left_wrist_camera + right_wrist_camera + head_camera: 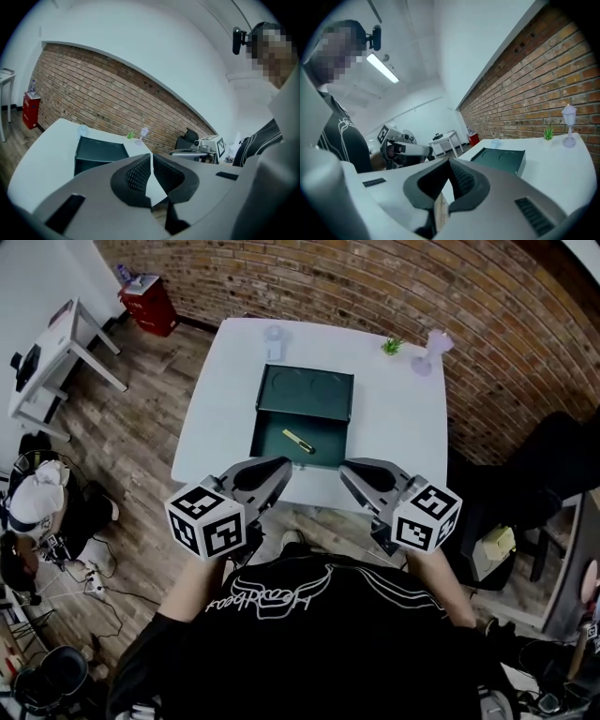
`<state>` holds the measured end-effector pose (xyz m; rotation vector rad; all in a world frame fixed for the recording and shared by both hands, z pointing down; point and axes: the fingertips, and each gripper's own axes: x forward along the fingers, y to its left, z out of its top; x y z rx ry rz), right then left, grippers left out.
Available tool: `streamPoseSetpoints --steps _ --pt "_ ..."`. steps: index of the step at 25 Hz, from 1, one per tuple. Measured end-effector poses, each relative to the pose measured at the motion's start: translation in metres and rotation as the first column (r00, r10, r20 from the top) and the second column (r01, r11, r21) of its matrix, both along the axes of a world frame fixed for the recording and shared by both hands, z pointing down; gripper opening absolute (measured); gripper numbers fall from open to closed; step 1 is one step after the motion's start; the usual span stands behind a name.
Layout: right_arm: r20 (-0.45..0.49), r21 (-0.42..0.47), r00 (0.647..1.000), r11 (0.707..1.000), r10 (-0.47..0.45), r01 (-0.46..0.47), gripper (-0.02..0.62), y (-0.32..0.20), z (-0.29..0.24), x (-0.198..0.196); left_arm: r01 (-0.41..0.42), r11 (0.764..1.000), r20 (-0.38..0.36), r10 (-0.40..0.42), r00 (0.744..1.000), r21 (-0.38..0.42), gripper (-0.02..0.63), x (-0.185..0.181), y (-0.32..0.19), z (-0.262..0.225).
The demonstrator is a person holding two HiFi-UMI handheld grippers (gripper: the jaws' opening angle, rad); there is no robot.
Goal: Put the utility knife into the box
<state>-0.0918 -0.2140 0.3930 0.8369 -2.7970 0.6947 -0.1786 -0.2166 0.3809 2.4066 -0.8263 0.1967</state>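
A dark green box [307, 390] stands in the middle of the white table [398, 442] with its drawer pulled out toward me. The utility knife [298, 441], yellow and small, lies inside the drawer. My left gripper [278, 469] and right gripper [350, 471] hover side by side near my chest, just short of the table's front edge and apart from the box. Each has its jaws together and nothing between them. The left gripper view has the box [101, 151] ahead on the left. In the right gripper view the box [500, 159] sits ahead on the right.
At the table's back stand a clear cup [274, 339], a small green plant [392, 345] and a pale lilac ornament [429, 350]. A red bin [150, 304] and a white desk [52, 357] are on the left. A black chair [553, 470] is on the right, and a brick wall runs behind.
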Motion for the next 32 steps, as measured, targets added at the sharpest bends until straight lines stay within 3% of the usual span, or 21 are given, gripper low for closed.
streamPoseSetpoints --steps 5,12,32 --pt "0.107 0.029 0.994 1.0 -0.006 0.003 0.0 0.02 -0.028 0.013 -0.014 1.0 -0.036 0.015 0.999 0.02 0.04 0.027 0.016 -0.01" --pt "0.145 0.01 0.989 1.0 -0.003 0.002 0.0 0.031 -0.023 0.023 0.001 1.0 -0.015 -0.001 1.0 0.017 0.04 0.041 0.03 -0.009" --pt "0.083 0.063 0.995 0.996 -0.064 0.059 0.0 0.045 -0.012 0.029 0.04 0.999 0.126 -0.044 0.991 0.031 0.04 0.051 0.041 0.004"
